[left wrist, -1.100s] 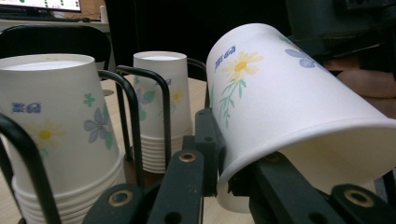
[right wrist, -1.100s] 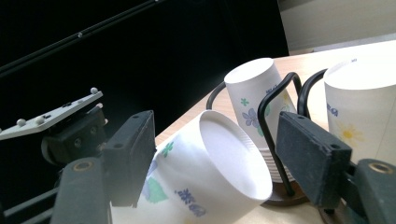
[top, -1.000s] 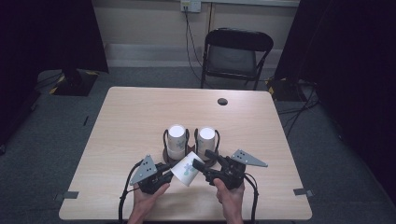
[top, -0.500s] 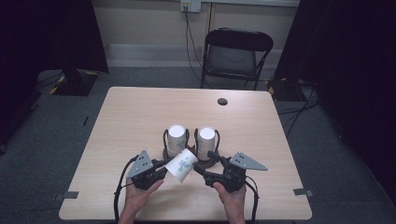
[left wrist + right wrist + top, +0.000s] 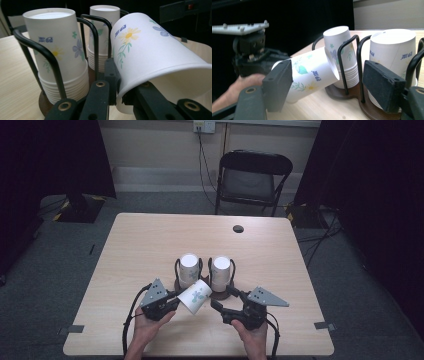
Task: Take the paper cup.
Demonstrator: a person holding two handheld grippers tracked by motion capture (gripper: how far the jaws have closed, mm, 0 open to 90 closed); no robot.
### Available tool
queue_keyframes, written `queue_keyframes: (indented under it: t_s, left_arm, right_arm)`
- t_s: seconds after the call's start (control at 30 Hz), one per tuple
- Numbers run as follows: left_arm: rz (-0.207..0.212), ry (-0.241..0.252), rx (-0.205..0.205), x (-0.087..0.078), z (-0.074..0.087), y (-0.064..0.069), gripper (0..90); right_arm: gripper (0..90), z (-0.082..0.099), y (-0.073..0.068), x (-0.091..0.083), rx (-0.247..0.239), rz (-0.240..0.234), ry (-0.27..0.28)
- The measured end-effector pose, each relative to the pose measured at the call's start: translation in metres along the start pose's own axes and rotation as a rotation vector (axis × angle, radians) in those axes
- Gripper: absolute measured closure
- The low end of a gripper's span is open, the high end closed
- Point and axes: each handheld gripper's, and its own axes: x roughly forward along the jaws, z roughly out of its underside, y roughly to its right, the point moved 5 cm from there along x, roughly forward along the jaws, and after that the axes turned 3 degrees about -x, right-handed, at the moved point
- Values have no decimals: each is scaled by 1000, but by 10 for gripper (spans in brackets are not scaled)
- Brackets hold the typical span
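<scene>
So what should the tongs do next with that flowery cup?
Probably lift the cup a bit further from the two stacks in the holder. The left tongs pinch its rim, tilted beside the stacks, while the right tongs, whose jaws have just been opening, hold nothing.

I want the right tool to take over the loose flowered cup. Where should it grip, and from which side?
Probably mid-wall, nearer the closed base. The loose cup lies tilted, its rim pinched by the left tool, its base pointing at the cup stacks. The right tool, jaws open, could come in from its own side.
</scene>
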Motion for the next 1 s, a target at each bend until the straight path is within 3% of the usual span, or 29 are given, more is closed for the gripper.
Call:
queue_keyframes:
  t_s: [0.13, 0.17, 0.23, 0.37, 0.43, 0.5, 0.57, 0.63, 0.67, 0.83, 0.97, 1.0]
  left_arm:
    - [0, -21, 18, -2, -2, -1, 858]
    - [5, -23, 28, -3, -3, -2, 860]
    - [3, -36, 29, -2, -1, -4, 860]
    - [10, -89, 37, -1, 2, -5, 864]
    - [-18, -138, 54, 0, 1, -6, 865]
    - [20, -150, 58, 0, -3, -4, 866]
    - [19, -162, 70, 0, -5, -4, 866]
    - [59, -166, 85, 1, -11, 0, 865]
    - [59, -166, 85, 1, -11, 0, 865]
    - [115, -268, 159, 7, -15, 9, 865]
    - [137, -311, 175, 10, -14, 11, 863]
    - [152, -342, 180, 12, -13, 11, 863]
  right_arm:
    - [247, 2, -4, -1, -49, -30, -16]
    - [260, 3, -7, -2, -92, -43, -32]
    - [260, 3, -9, -2, -119, -44, -41]
    - [268, 5, -14, 1, -181, -48, -73]
    - [272, 8, -16, 3, -206, -53, -100]
    - [279, 11, -18, 5, -228, -57, -115]
    - [283, 13, -20, 6, -245, -58, -124]
    - [287, 13, -22, 7, -265, -60, -125]
    - [290, 13, -23, 7, -275, -55, -128]
    - [293, 12, -31, 6, -351, -49, -140]
    - [289, 11, -34, 7, -398, -51, -161]
    - [288, 12, -34, 8, -411, -51, -172]
